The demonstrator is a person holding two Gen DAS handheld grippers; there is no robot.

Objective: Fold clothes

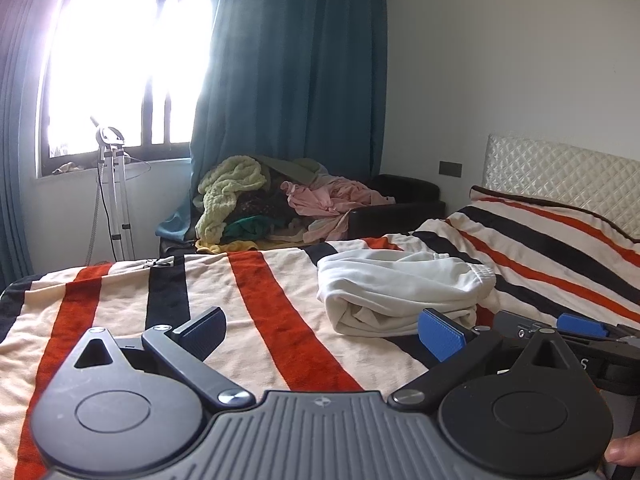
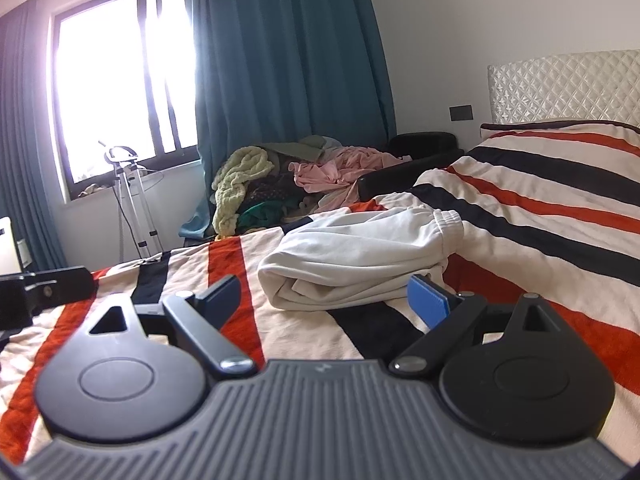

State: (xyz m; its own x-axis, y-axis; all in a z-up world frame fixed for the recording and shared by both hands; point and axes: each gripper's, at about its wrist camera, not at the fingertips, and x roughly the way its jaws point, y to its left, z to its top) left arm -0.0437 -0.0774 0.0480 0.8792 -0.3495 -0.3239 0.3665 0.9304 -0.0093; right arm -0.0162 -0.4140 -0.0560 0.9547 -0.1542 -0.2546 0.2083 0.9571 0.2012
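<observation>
Two grippers hover low over a bed covered with a striped blanket [image 1: 276, 280], cream with orange-red and black bands. The left gripper [image 1: 322, 332] has its jaws spread wide with nothing between them but blanket. The right gripper [image 2: 320, 300] is the same deal: jaws wide apart and gripping nothing.

The thing to fold is a white garment [image 2: 360, 256], looks like sweatpants going by the elastic cuff at its far-right end. It's lying on the blanket already doubled over into a loose bundle. From the right gripper it sits just ahead, roughly centred between the two fingers, near the tips but not between them or touching. From the left gripper it's ahead and off to the right, just past the blue pad of the right-hand finger [image 1: 440, 334]. In the left wrist view, part of the right gripper shows at the right edge, beside the garment.

Further ahead of both grippers, past the far edge of the bed, there's a messy pile of clothes [image 1: 280, 204] on a dark sofa: pale green knit, pink stuff, some darker pieces. A teal curtain [image 1: 296, 72] hangs behind it. Left of that is a bright window [image 1: 120, 64] with a garment steamer stand [image 1: 114, 200] in front. A quilted white headboard [image 2: 560, 84] is off to the right.

A fingertip [image 1: 622, 452] peeks in at the bottom-right corner of the left wrist view.
</observation>
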